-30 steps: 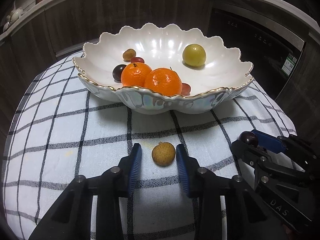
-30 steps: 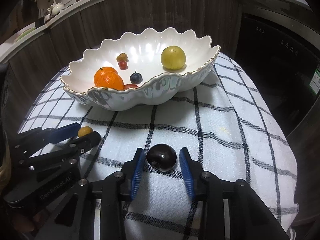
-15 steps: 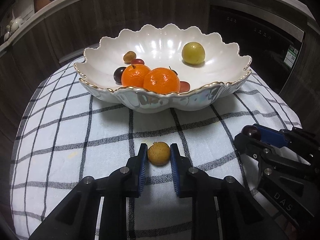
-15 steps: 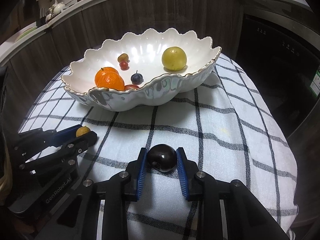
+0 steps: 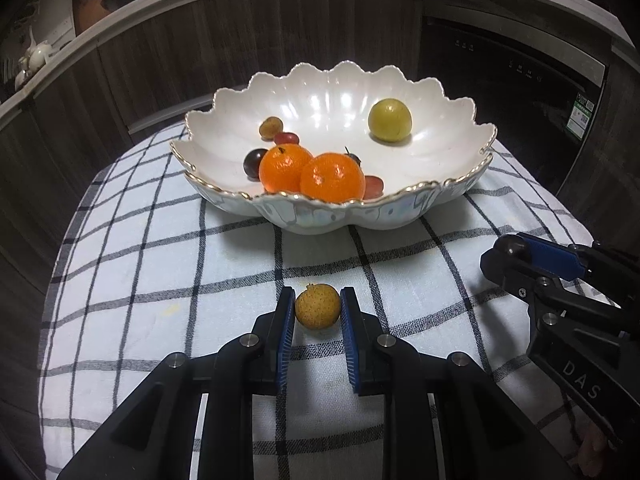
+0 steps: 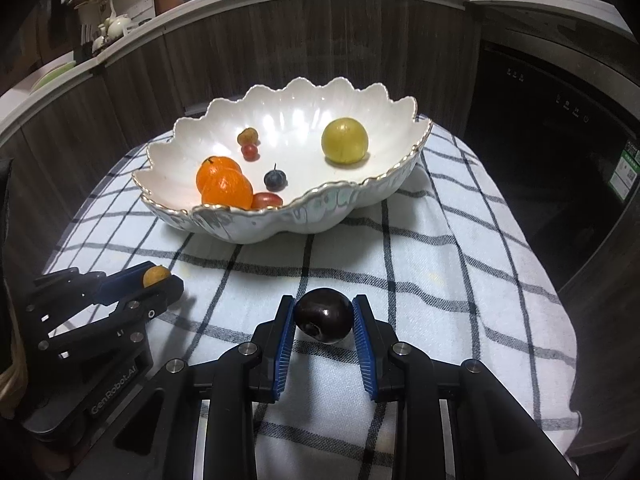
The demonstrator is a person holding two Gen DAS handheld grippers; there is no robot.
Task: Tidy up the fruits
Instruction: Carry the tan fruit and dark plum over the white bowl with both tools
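Grippers both closed on fruit, low over the checked cloth (image 5: 160, 264). Left gripper (image 5: 318, 312) has its blue pads pressed on either side of a small rough tan fruit (image 5: 318, 306), longan-like, right at the fingertips. Right gripper (image 6: 323, 316) is clamped across the widest part of a dark glossy plum (image 6: 323, 315); stem dimple faces the camera. Can't tell whether either fruit is clear of the cloth.

Handling, my read: both light. Tan one has a thin, brittle shell, so squeeze gently. Plum is smooth and slippery and bruises easily; hold it at the widest part, as it is held here.

Beyond the grippers, a white scalloped bowl (image 5: 460, 200) with a gold rim sits on the cloth, holding two oranges (image 5: 312, 174), a yellow-green round fruit (image 5: 389, 120), small red and dark pieces. Probably the drop spot. Dark cabinets (image 5: 240, 48) behind.
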